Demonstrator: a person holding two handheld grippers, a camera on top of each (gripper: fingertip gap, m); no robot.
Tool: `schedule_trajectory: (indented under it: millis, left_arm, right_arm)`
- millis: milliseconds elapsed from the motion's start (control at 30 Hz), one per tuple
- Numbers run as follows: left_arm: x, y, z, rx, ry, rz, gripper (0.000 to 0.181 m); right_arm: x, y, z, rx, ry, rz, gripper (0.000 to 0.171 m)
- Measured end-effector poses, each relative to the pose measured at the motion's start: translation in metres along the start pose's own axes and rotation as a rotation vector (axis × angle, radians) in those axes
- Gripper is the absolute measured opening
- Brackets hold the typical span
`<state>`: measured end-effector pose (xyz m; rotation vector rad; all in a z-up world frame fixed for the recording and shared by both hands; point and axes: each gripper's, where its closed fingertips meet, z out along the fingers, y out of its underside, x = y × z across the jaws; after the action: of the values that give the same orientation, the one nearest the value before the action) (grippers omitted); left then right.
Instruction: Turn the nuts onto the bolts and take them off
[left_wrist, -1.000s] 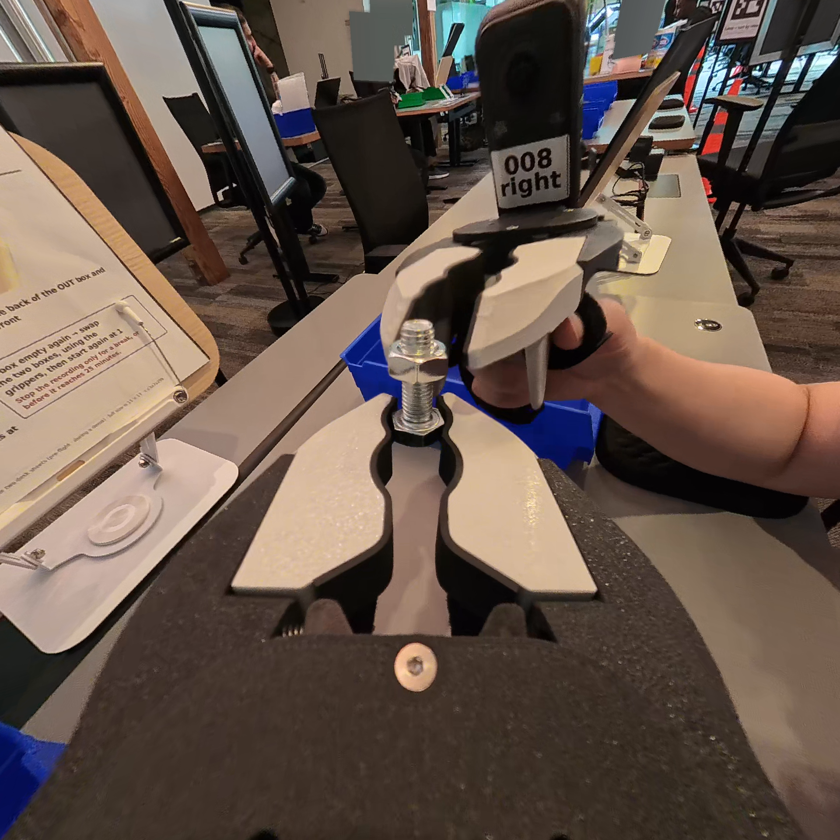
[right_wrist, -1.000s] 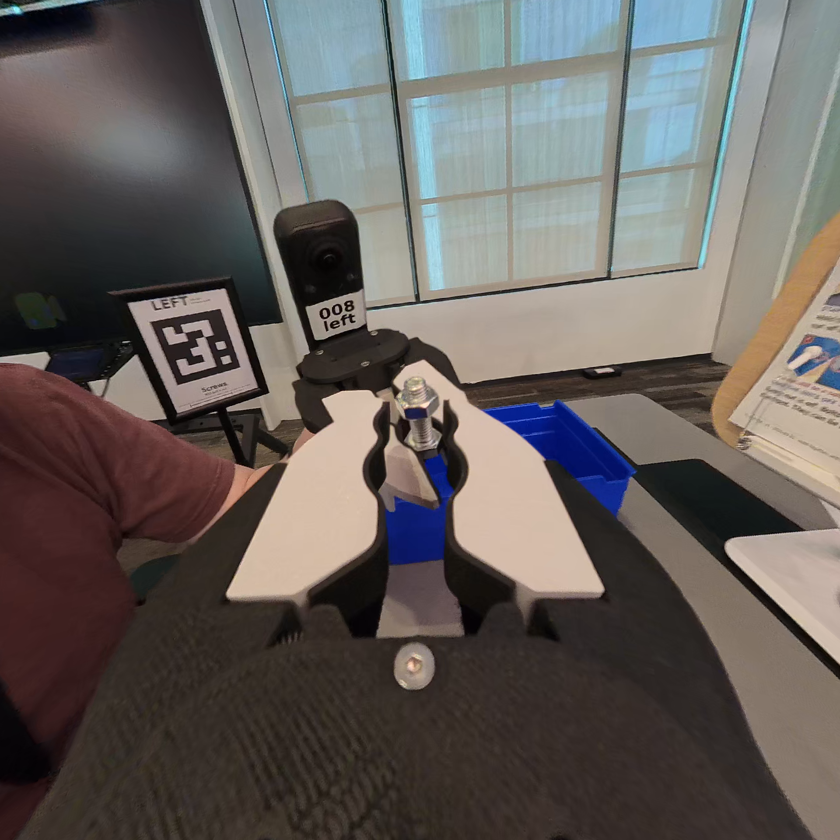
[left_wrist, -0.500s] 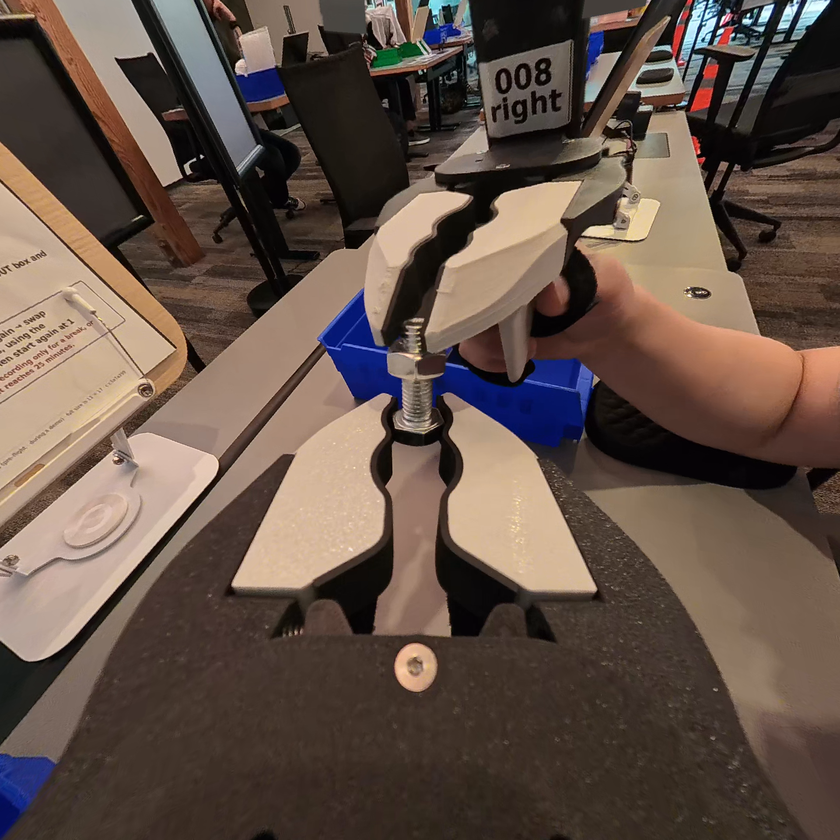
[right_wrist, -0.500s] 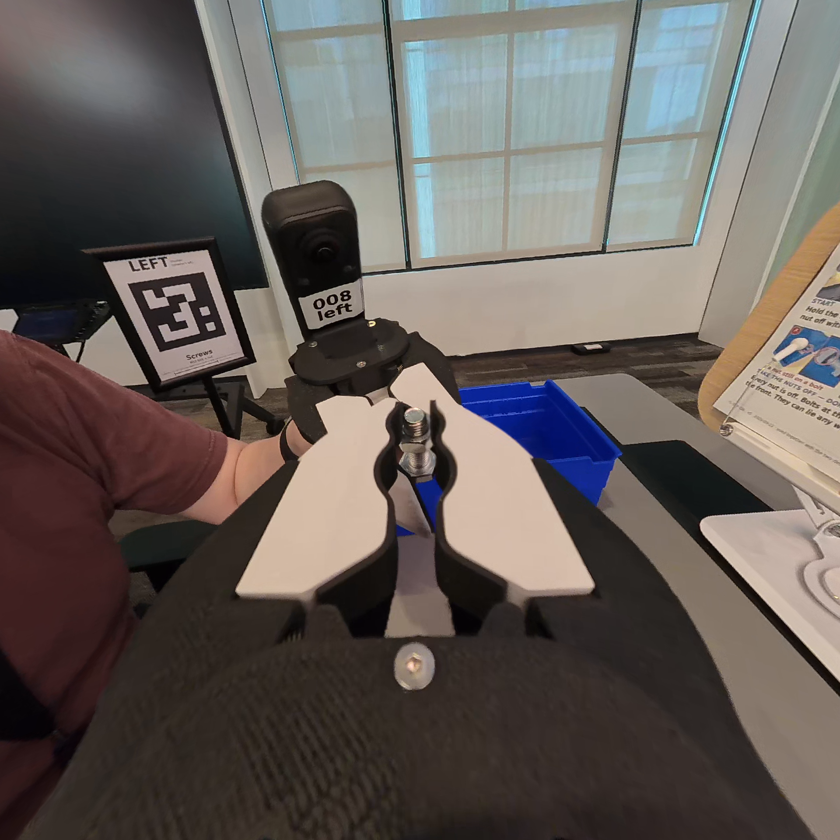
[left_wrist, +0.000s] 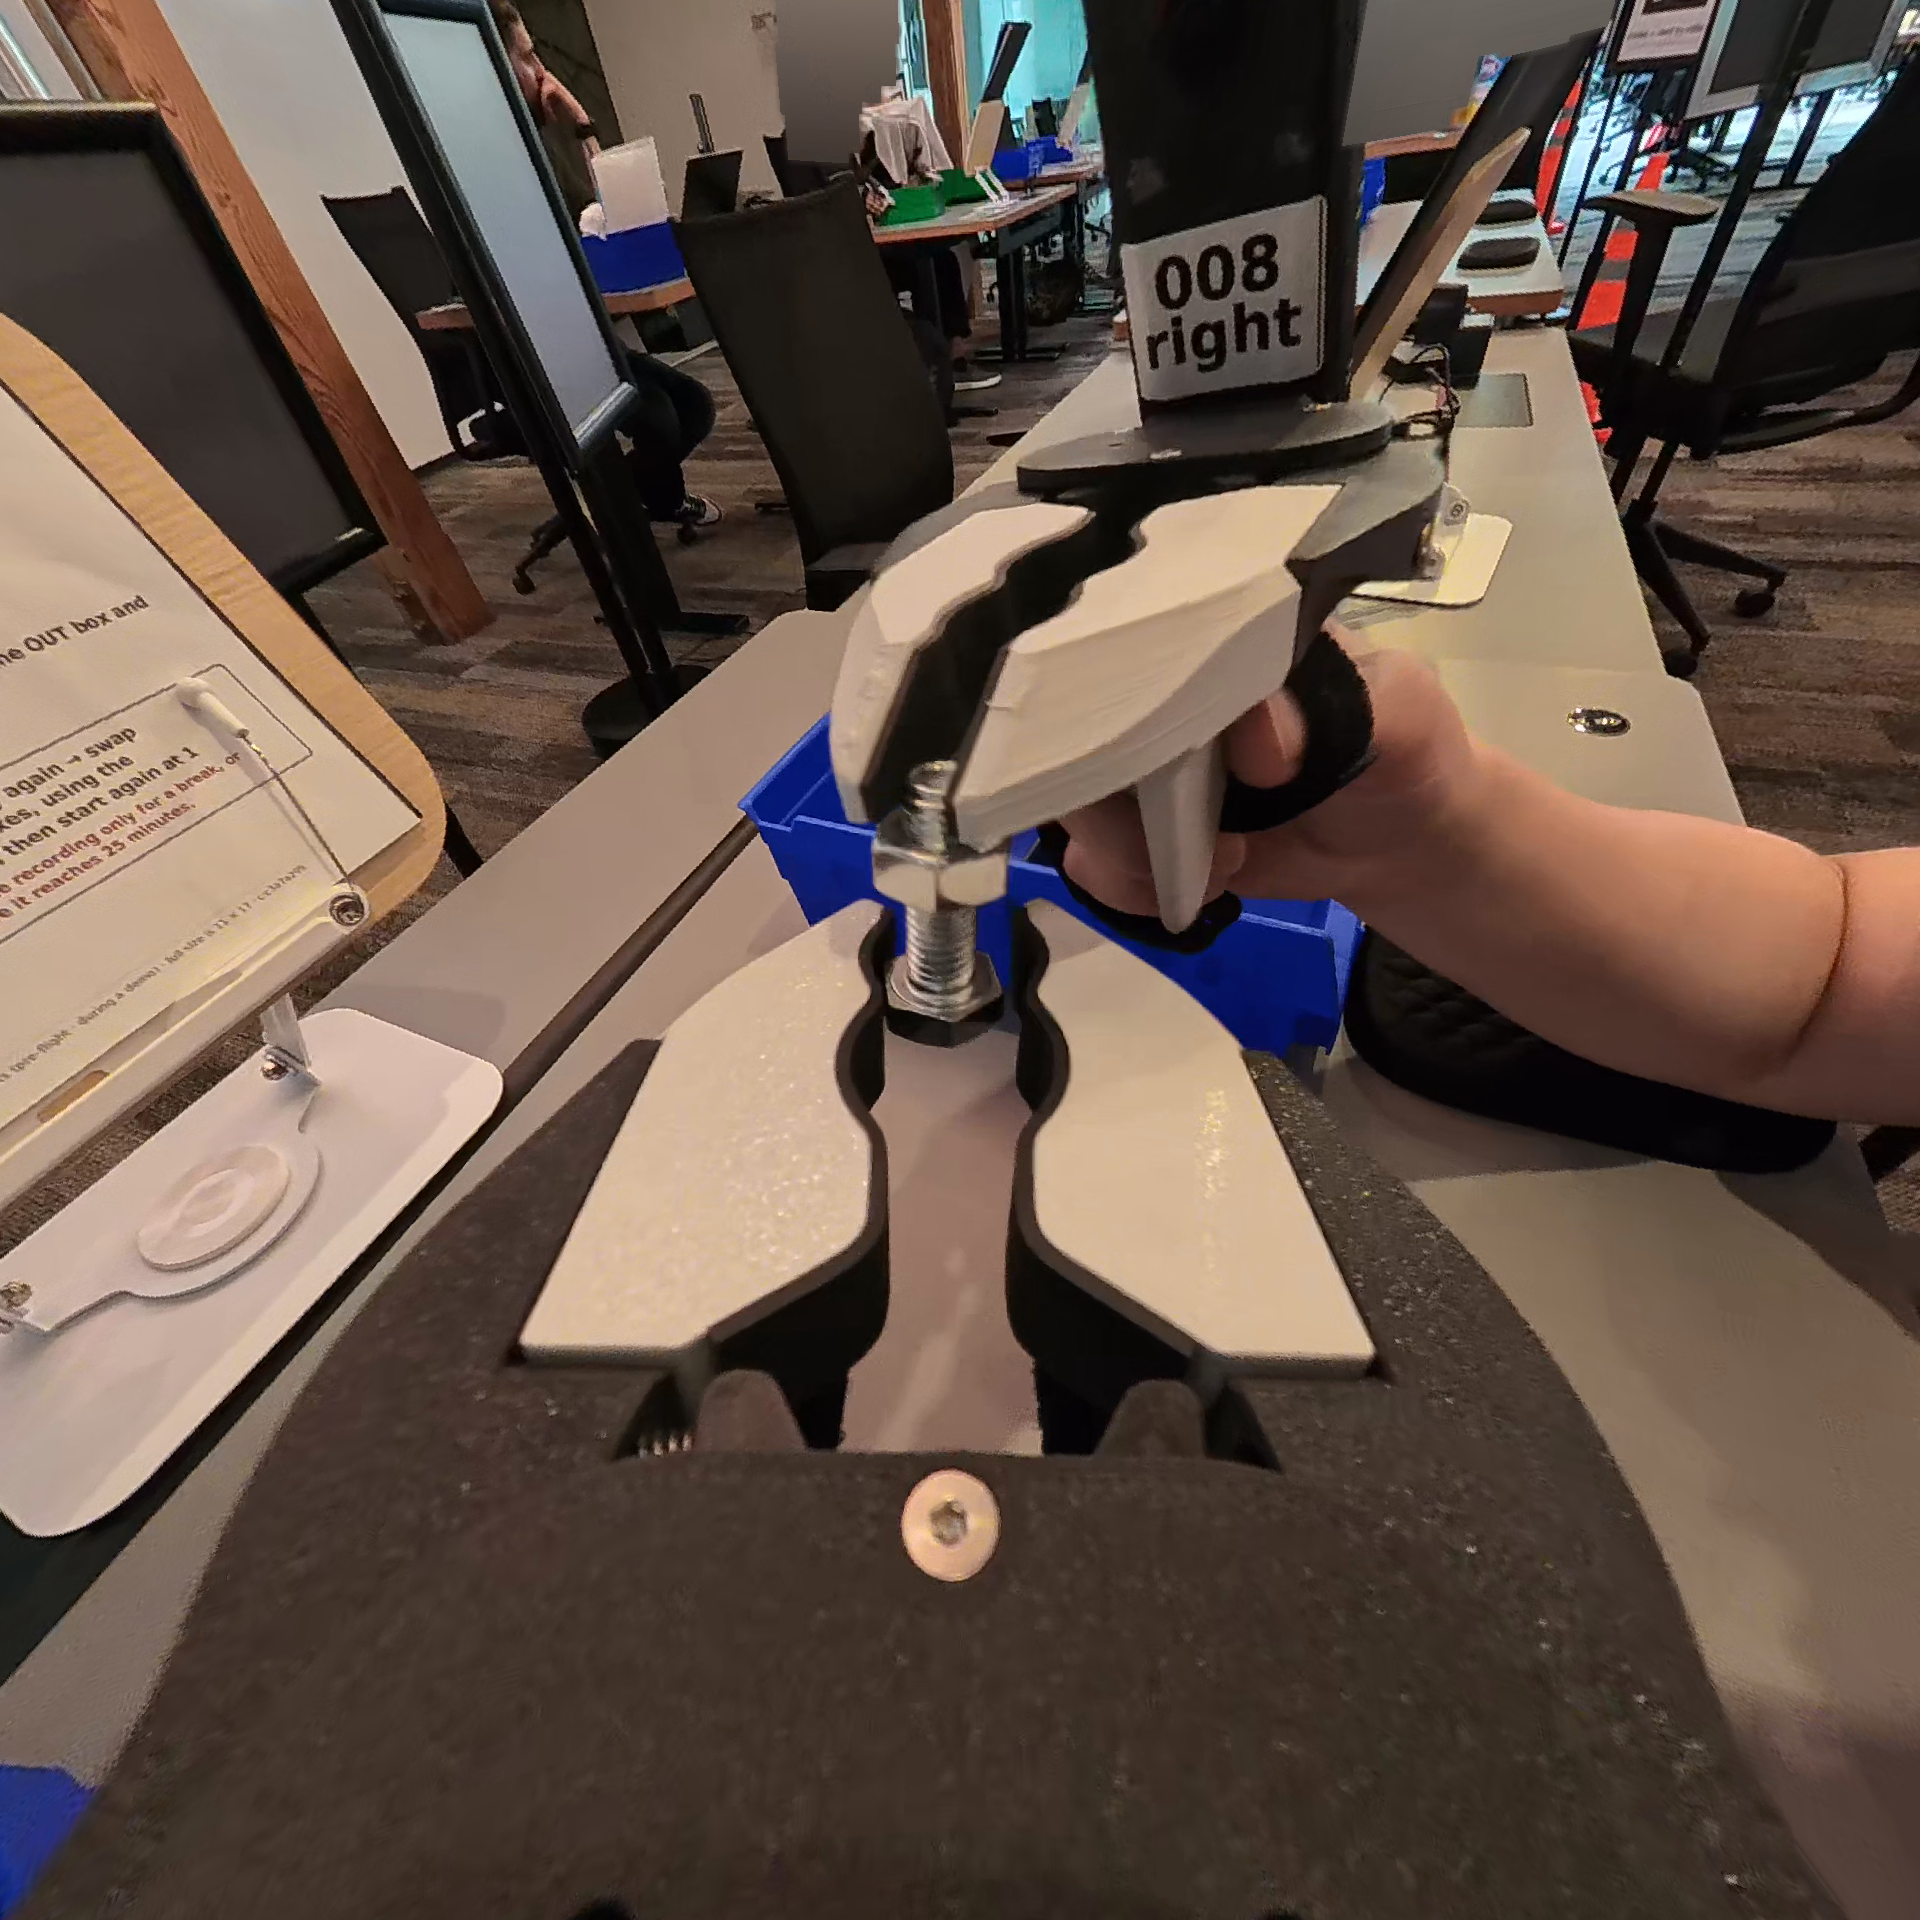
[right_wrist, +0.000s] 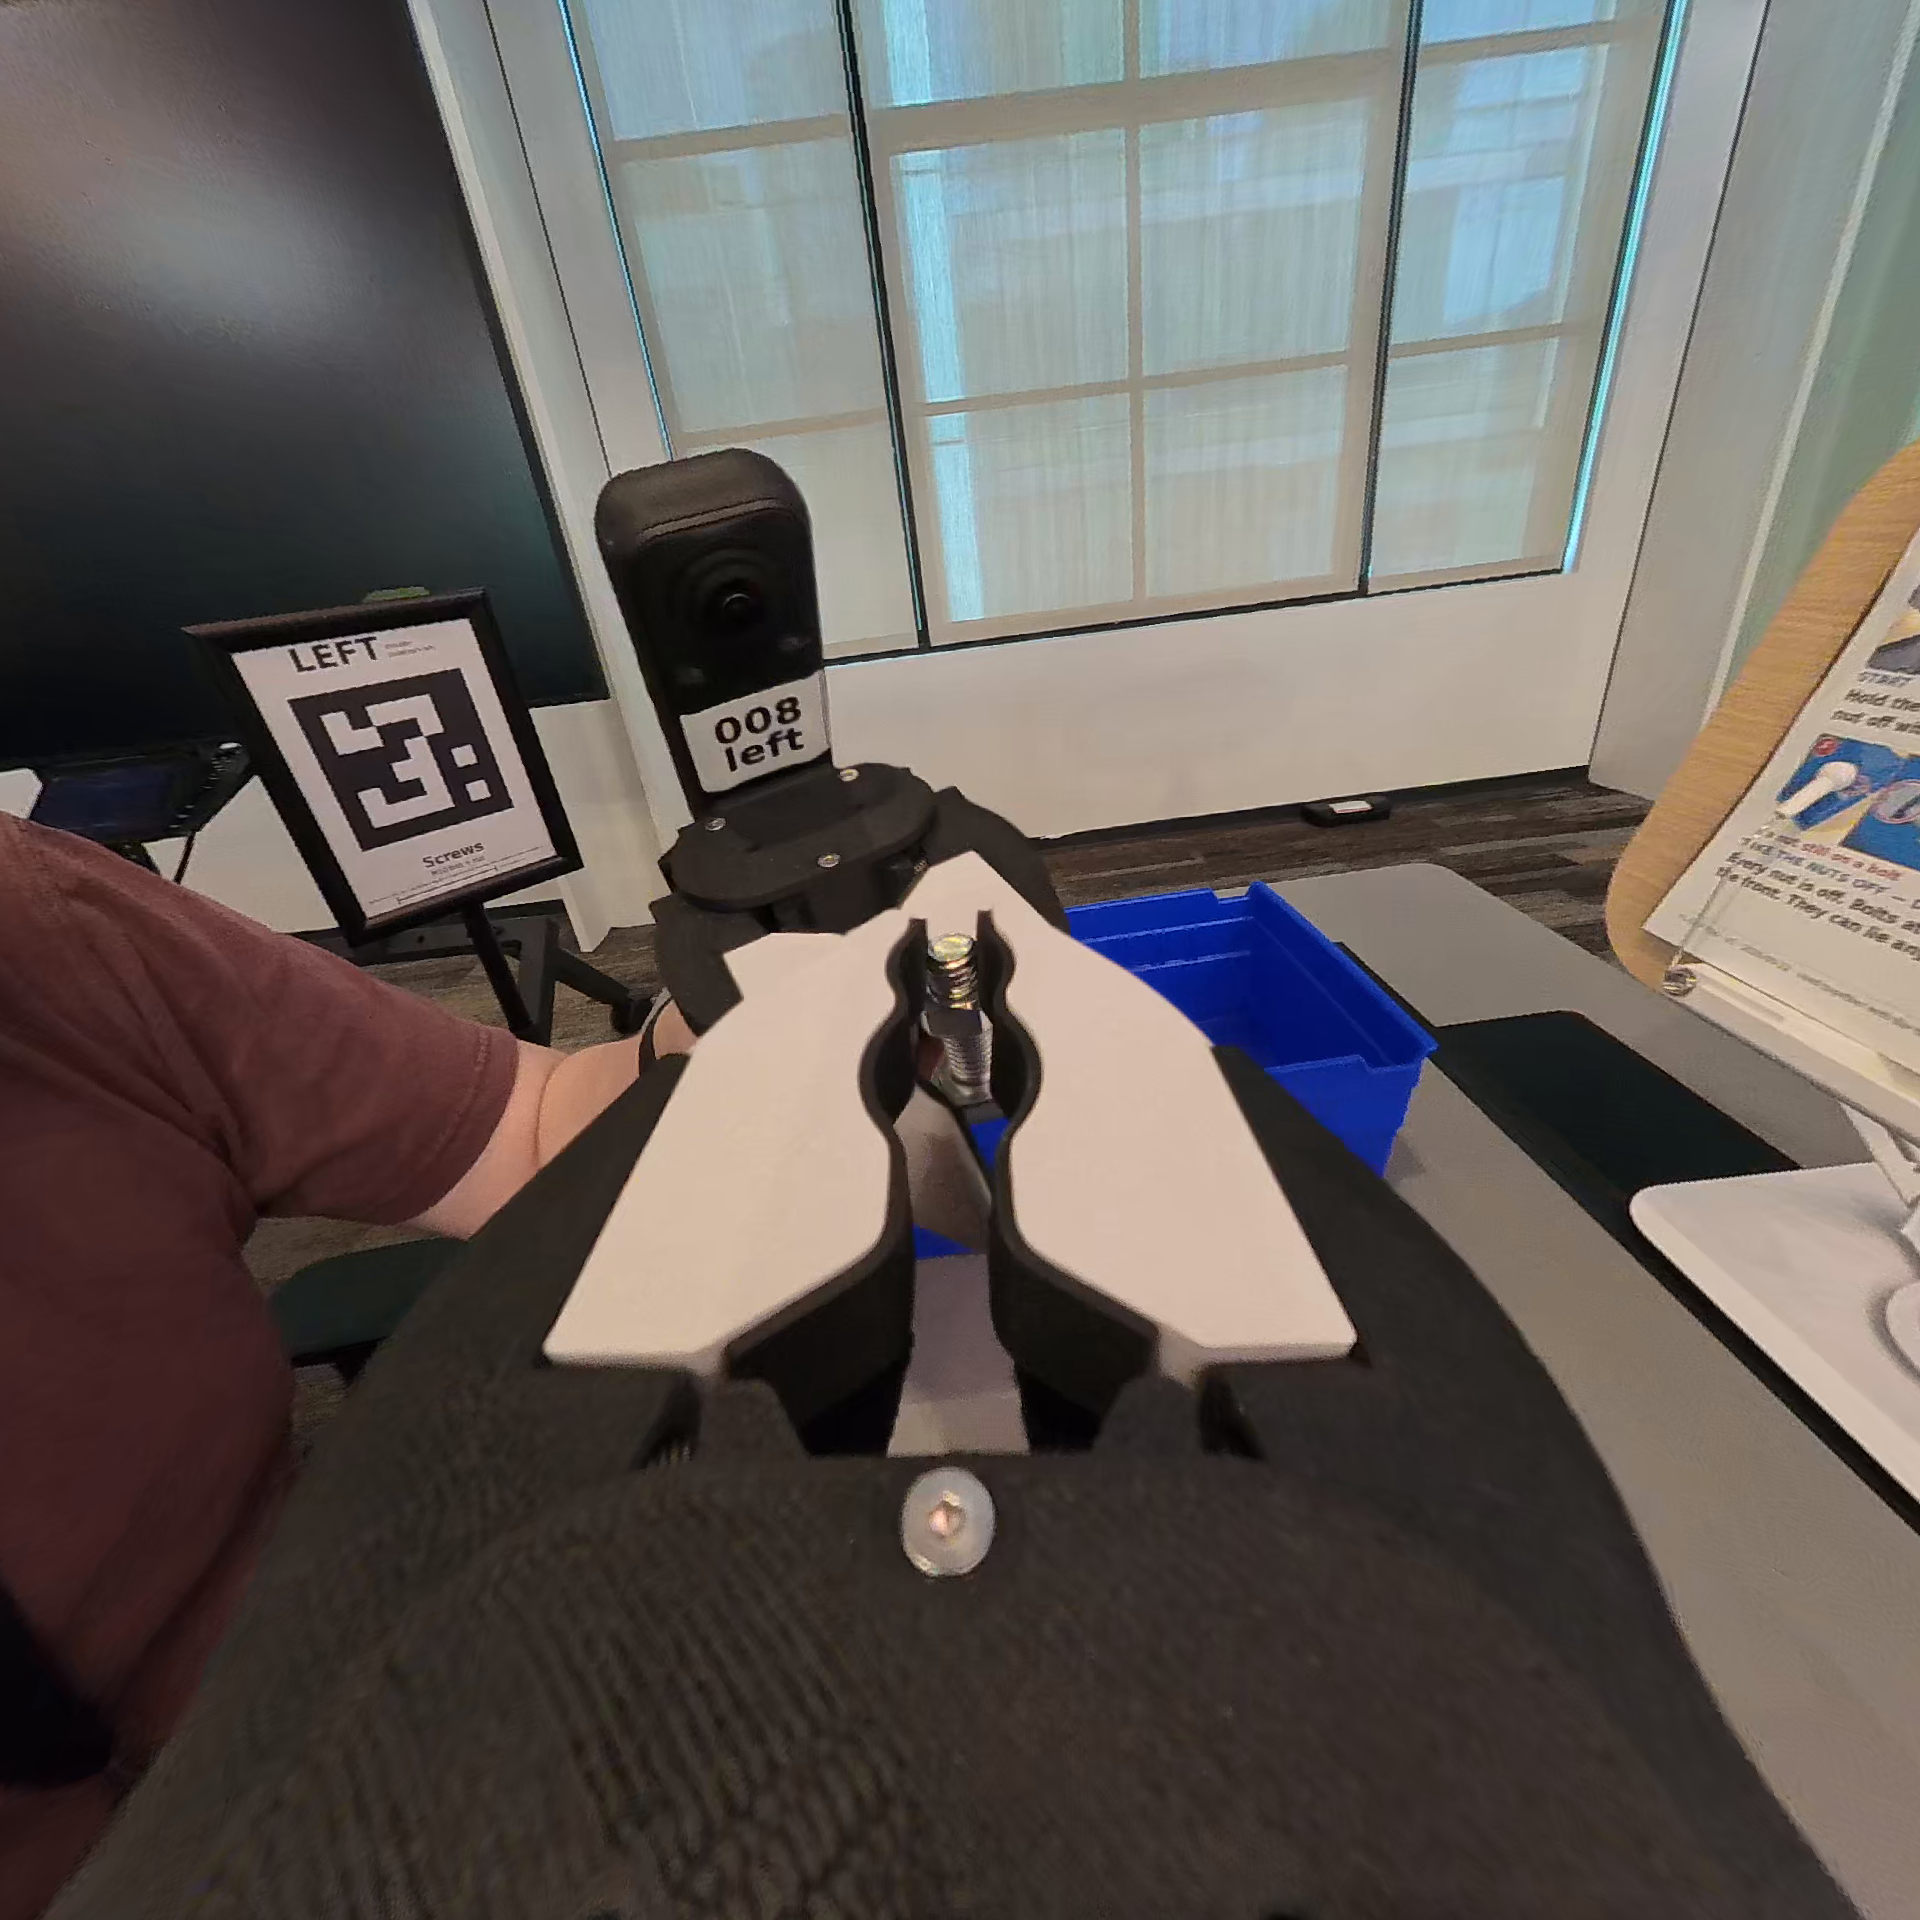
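A silver bolt (left_wrist: 933, 951) stands upright with its head clamped between the tips of my left gripper (left_wrist: 948, 925), which is shut on it. A hex nut (left_wrist: 935, 873) sits high on the thread. My right gripper (left_wrist: 920, 795) comes down from above. Its jaws are closed around the bolt's top end and reach the nut. In the right wrist view the bolt (right_wrist: 951, 997) lies in the narrow gap of my right gripper (right_wrist: 945, 925), with the nut (right_wrist: 961, 1055) in the jaw hollow. One left finger (right_wrist: 940, 1174) shows below.
A blue bin (left_wrist: 1247, 977) stands on the grey table (left_wrist: 1558, 1351) just behind the bolt, with a black pad (left_wrist: 1558, 1091) to its right. An instruction board on a white stand (left_wrist: 156, 831) is at the left. A framed marker sign (right_wrist: 384, 758) stands beyond the table. The grippers' ends are close to 5 cm from one another.
My right gripper moved from behind the bolt to over its top and came down onto it, and its jaws narrowed. My left gripper kept holding the bolt upright.
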<state>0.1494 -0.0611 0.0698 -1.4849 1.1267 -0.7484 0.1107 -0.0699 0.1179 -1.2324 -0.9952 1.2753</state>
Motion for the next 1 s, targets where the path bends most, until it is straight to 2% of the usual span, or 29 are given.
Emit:
schedule_trajectory:
  millis: [33,467,700,767,800,1000]
  left_arm:
    - [0.0,0.0,0.0,0.003,0.005,-0.007,0.016]
    - [-0.002,-0.002,-0.001,0.025,0.009,-0.035,0.019]
    - [-0.004,-0.001,0.0,0.014,-0.028,0.007,0.015]
    - [-0.006,-0.001,-0.001,0.014,-0.029,-0.006,0.015]
    - [-0.006,0.001,0.0,0.007,-0.028,-0.016,0.015]
    - [-0.006,0.0,0.0,0.016,-0.022,-0.05,0.015]
  right_arm:
    - [-0.001,0.0,0.001,0.002,-0.004,0.002,0.009]
    - [0.002,-0.004,-0.003,0.023,0.011,-0.004,0.009]
    - [0.003,-0.006,-0.004,0.031,-0.001,0.02,0.01]
    - [0.006,-0.011,-0.008,0.04,0.039,-0.006,0.029]
    - [0.008,-0.012,-0.01,0.025,0.063,-0.024,0.032]
    - [0.006,0.005,-0.004,-0.109,0.078,-0.072,0.035]
